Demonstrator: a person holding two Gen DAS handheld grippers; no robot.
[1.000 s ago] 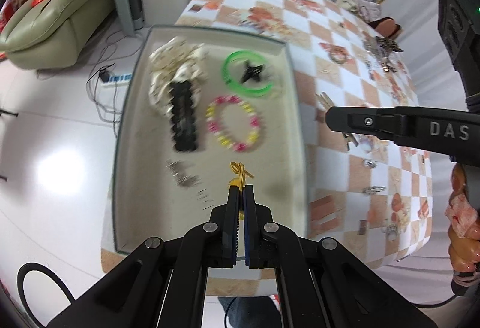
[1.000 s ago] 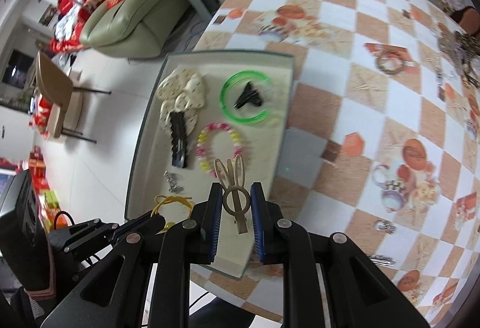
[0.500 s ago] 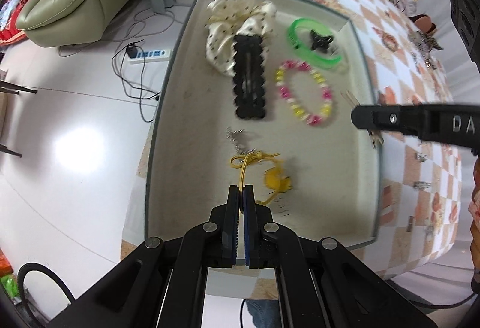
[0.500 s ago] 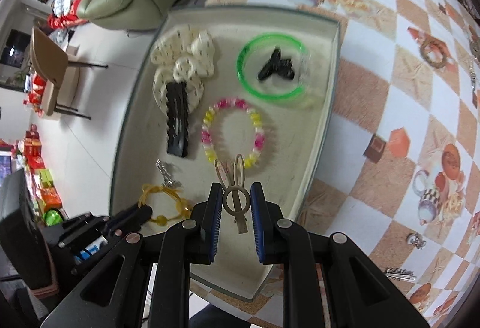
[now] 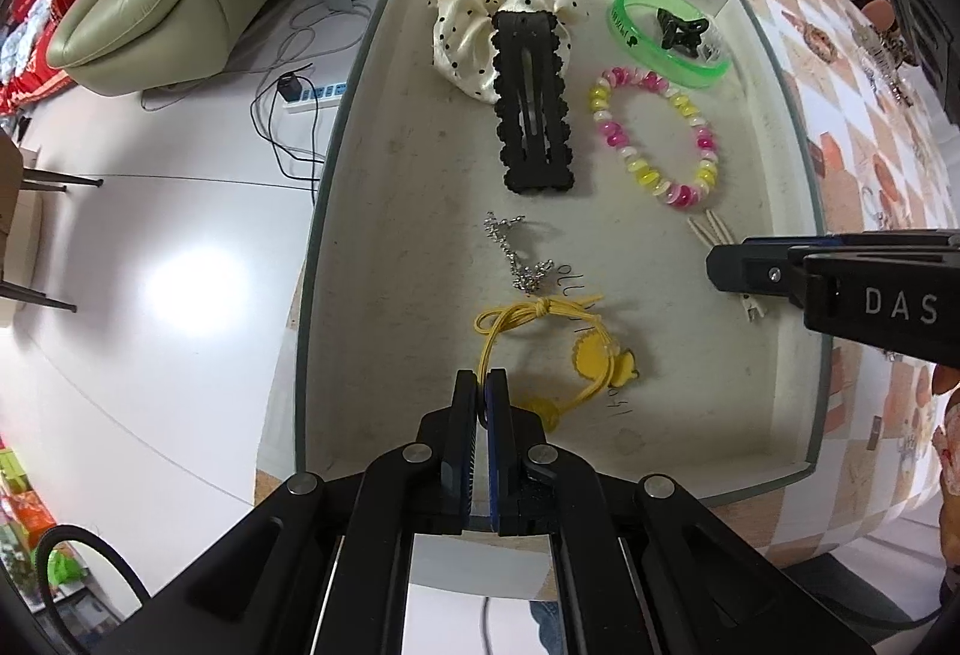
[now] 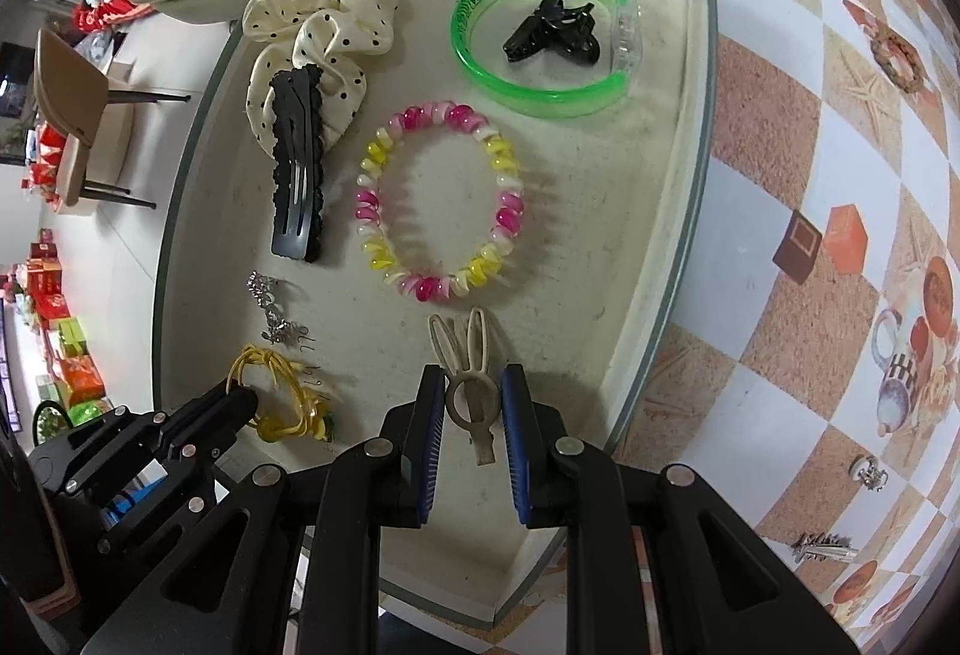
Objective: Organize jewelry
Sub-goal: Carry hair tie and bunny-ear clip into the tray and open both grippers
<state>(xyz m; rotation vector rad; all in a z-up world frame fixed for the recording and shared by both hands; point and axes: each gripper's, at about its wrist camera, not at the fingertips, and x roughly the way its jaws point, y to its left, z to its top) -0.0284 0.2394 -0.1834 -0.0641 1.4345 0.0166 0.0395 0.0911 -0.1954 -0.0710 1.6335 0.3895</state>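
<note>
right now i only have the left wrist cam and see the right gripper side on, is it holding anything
observer: yes, a beige bunny clip sits between the pads of the right gripper, ears pointing away from it.
operator: over the tray or off the edge
observer: over the tray, on the near side of the bracelet, well inside the right wall.
operator: anything on the table past that wall
observer: a key lies on the tablecloth to the right of the tray.
</note>
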